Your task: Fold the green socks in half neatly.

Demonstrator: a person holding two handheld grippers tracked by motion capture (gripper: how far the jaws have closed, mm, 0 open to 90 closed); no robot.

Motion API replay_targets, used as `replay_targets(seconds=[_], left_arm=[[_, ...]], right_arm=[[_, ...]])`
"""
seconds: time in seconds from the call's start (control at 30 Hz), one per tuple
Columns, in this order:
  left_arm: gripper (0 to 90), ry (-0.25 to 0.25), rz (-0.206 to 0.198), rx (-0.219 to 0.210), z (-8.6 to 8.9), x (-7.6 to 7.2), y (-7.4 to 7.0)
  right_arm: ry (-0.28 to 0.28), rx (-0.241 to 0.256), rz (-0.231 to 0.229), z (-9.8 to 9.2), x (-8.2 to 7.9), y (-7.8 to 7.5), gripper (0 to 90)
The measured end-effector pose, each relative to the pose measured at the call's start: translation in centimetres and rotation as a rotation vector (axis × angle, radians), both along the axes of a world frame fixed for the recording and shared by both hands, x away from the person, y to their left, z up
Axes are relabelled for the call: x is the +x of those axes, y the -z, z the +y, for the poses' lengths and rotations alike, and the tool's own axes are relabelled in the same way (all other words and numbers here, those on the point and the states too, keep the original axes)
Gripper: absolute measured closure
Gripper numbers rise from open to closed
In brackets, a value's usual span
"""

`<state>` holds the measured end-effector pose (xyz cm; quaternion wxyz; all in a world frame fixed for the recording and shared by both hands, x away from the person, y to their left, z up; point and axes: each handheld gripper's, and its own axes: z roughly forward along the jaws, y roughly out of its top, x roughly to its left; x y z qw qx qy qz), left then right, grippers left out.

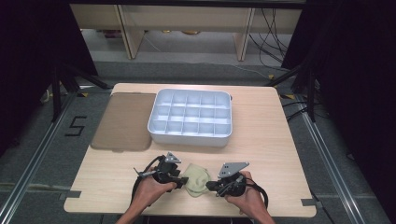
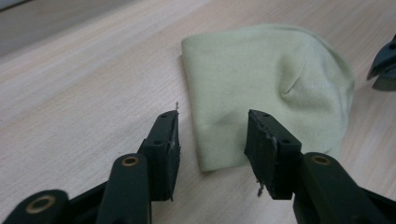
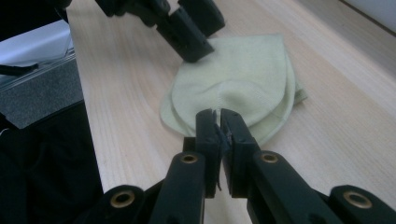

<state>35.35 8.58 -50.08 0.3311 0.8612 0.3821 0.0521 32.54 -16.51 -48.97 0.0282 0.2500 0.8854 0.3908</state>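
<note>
A pale green folded cloth [image 1: 196, 179] lies flat near the table's front edge, between my two grippers. My left gripper [image 1: 183, 181] is open, and in the left gripper view its jaws straddle a corner of the cloth [image 2: 261, 79] just above the wood. My right gripper [image 1: 210, 185] comes in from the other side. In the right gripper view its jaws [image 3: 218, 116] are pressed together on the near rim of the cloth [image 3: 243, 74]. The left gripper [image 3: 205, 39] hovers over the cloth's far side there.
A white tray [image 1: 189, 135] divided into several compartments stands in the middle of the table, all of them bare. A flat brown lid [image 1: 123, 121] lies to its left. Bare wood stretches along the right side and front left corner.
</note>
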Motion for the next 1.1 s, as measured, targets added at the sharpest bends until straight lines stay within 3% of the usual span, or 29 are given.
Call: replay_targets(seconds=[0.07,0.1,0.3,0.47,0.7,0.73,0.87,1.1], left_arm=[[55.3,0.001,0.008,0.009,-0.1,-0.1,-0.1],[56.1,0.006,0.011,0.010,-0.1,-0.1,-0.1],[68.3,0.004,0.024,-0.027,0.1,-0.3,0.1],[81.3,0.032,-0.014,-0.038,0.2,-0.4,-0.1],[83.3,0.049,-0.047,-0.047,0.0,-0.8,-0.9],[83.3,0.071,-0.063,-0.037,0.1,-0.9,-1.2],[83.4,0.085,-0.084,-0.026,0.1,-1.3,-2.0],[83.3,0.088,-0.087,-0.016,0.3,-1.7,-2.2]], right_arm=[[-0.008,0.002,-0.021,-0.1,0.2,0.0,86.4],[-0.015,0.001,-0.010,-0.1,0.2,0.0,86.3],[-0.001,0.002,-0.012,-0.2,0.1,-0.1,85.7],[-0.012,0.004,-0.012,-0.1,0.2,0.0,85.6],[-0.013,0.018,-0.028,0.4,0.2,-0.2,86.2],[-0.013,0.025,-0.025,0.5,0.3,-0.2,86.3],[-0.006,0.046,-0.026,1.2,0.5,-0.2,86.8],[-0.044,0.043,-0.022,3.3,0.6,0.2,87.0]])
